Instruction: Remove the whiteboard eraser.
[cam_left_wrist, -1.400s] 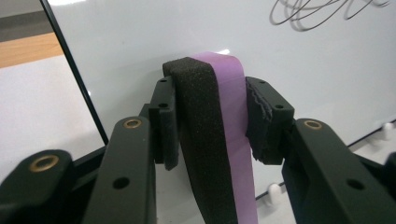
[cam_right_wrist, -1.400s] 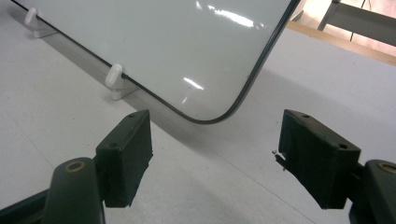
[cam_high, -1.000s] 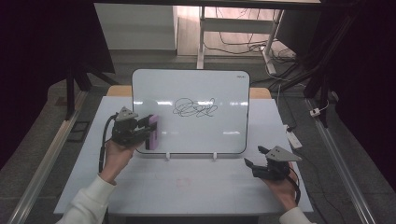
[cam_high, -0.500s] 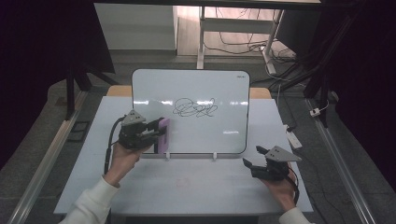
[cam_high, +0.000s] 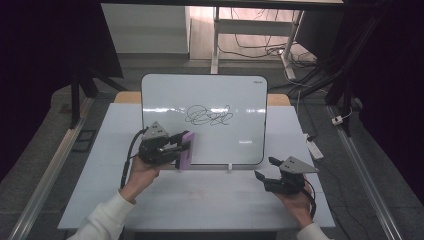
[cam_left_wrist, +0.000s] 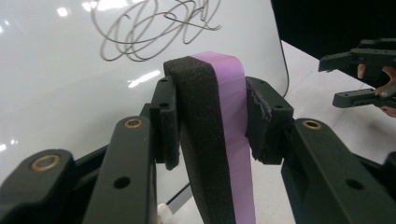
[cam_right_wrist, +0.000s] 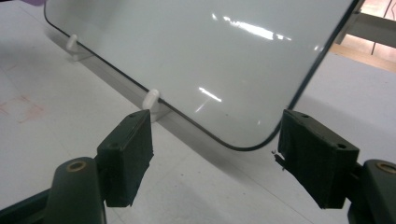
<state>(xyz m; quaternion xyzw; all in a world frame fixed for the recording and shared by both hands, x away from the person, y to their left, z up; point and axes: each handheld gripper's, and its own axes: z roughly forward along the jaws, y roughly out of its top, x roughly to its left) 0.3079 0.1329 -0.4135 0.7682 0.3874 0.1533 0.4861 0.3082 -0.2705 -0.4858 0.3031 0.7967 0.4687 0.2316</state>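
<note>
We hold the purple-backed black foam eraser block (cam_left_wrist: 219, 135) clamped between the left gripper (cam_high: 172, 149)'s fingers (cam_left_wrist: 163, 116), foam face turned toward the glossy white rounded-corner whiteboard (cam_high: 165, 100) so it can meet the surface flat. The block stands on edge between the pads, low against the board's left part, while the black looping scribble (cam_high: 209, 115) lies above and beyond the fingertips, apparently unwiped. That suggests we are bringing the eraser up toward the marks. The right gripper (cam_high: 265, 168) waits with its fingers (cam_right_wrist: 128, 154) spread wide and nothing between them, the board's lower corner just ahead of them, likely ready to steady the board on its small white pegs (cam_right_wrist: 152, 99) on the white table (cam_high: 210, 200).
</note>
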